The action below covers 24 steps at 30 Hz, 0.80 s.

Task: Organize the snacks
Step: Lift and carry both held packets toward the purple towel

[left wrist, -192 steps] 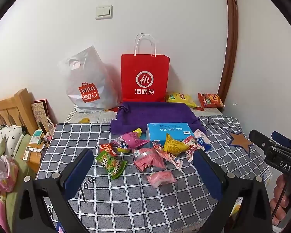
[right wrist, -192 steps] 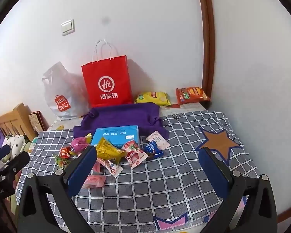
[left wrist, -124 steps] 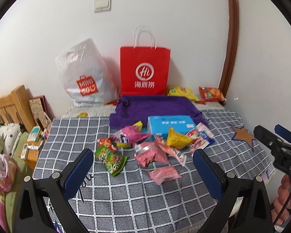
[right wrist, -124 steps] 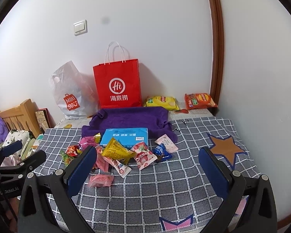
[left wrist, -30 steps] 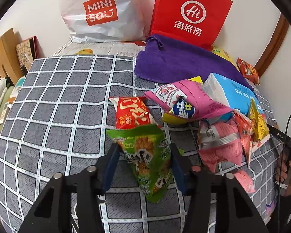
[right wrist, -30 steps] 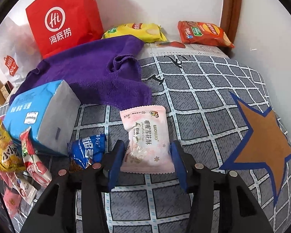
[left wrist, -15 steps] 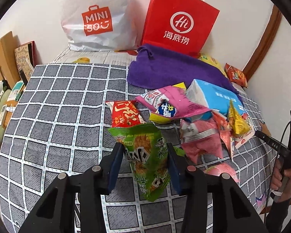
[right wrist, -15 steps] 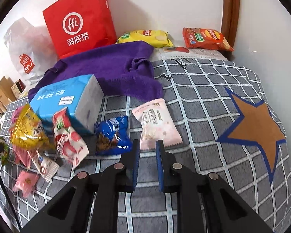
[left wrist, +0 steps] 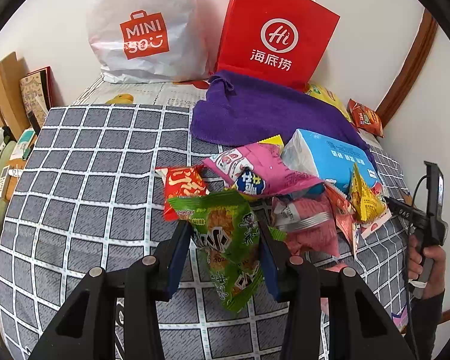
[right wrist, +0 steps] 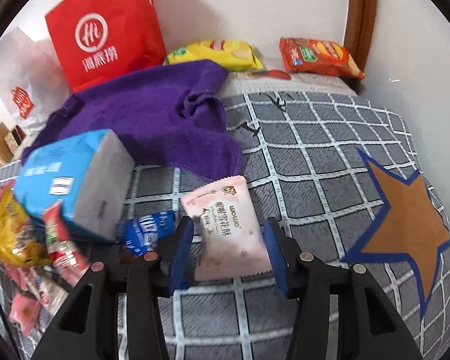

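Note:
A green snack packet (left wrist: 229, 258) hangs between the blue pads of my left gripper (left wrist: 223, 232), which is shut on it just above the grey checked cloth (left wrist: 90, 165). Behind it lies a pile of snacks: a red packet (left wrist: 184, 183), a pink bag (left wrist: 264, 171), a yellow triangular packet (left wrist: 364, 201) and a blue tissue pack (left wrist: 330, 156). My right gripper (right wrist: 228, 234) is opening, and a pale pink packet (right wrist: 225, 216) lies flat between its fingers with small gaps to both pads. A small blue packet (right wrist: 148, 231) lies just left of it.
A red paper bag (left wrist: 276, 36) and a white plastic bag (left wrist: 144, 30) stand against the back wall, with a purple towel (left wrist: 264, 114) before them. A yellow chips bag (right wrist: 216, 51) and an orange one (right wrist: 318, 57) lie at the back right. A hand (left wrist: 426, 267) is at the right edge.
The left gripper keeps its hold on the green packet, which now hangs a little higher. The right gripper, shut and empty half a second ago, has moved forward and now straddles the pink packet.

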Available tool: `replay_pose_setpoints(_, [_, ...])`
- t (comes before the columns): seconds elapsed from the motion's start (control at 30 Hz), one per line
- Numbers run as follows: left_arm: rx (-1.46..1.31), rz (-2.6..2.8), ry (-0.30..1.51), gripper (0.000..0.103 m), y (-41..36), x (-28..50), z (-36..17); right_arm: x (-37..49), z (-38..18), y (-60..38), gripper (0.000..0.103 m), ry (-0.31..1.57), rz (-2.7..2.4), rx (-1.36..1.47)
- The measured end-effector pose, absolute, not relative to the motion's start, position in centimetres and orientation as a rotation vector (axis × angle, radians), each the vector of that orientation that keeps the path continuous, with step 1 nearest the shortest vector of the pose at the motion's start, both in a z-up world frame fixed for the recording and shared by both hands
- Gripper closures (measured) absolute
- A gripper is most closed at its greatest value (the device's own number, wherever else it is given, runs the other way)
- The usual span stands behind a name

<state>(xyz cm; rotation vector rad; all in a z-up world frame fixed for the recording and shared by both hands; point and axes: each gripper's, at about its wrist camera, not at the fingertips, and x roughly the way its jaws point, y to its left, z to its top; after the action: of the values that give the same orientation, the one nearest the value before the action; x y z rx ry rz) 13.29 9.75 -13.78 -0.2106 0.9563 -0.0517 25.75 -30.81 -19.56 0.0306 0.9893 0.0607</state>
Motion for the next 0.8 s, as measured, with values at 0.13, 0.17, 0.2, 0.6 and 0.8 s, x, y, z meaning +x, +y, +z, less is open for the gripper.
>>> replay_pose_setpoints(0.13, [-0.202,-0.055,0.954,0.061,9.3,13.7,-13.6,25.4,-19.5,-30.3,0.062,0.967,0.065,-0.018])
replay_pose_setpoints(0.17, [-0.201,-0.055,0.956,0.061,9.2,13.8,-13.5,25.2,-19.4,-30.4,0.063,0.969,0.066,-0.009])
replay_pose_setpoints(0.2, [-0.202,-0.056,0.959,0.061,9.1,13.9,-13.5,25.0,-19.2,-30.6,0.063,0.967,0.065,0.001])
replay_pose_setpoints(0.6, [-0.184,-0.147,0.920,0.061,6.6,13.5,-10.3,18.9,-14.5,-30.5,0.063,0.894,0.090,0.091])
replay_pose_setpoints(0.8, [-0.153,-0.203,0.868,0.061,4.4,13.1,-7.3,16.7,-10.7,-28.3,0.063,0.841,0.142,0.116])
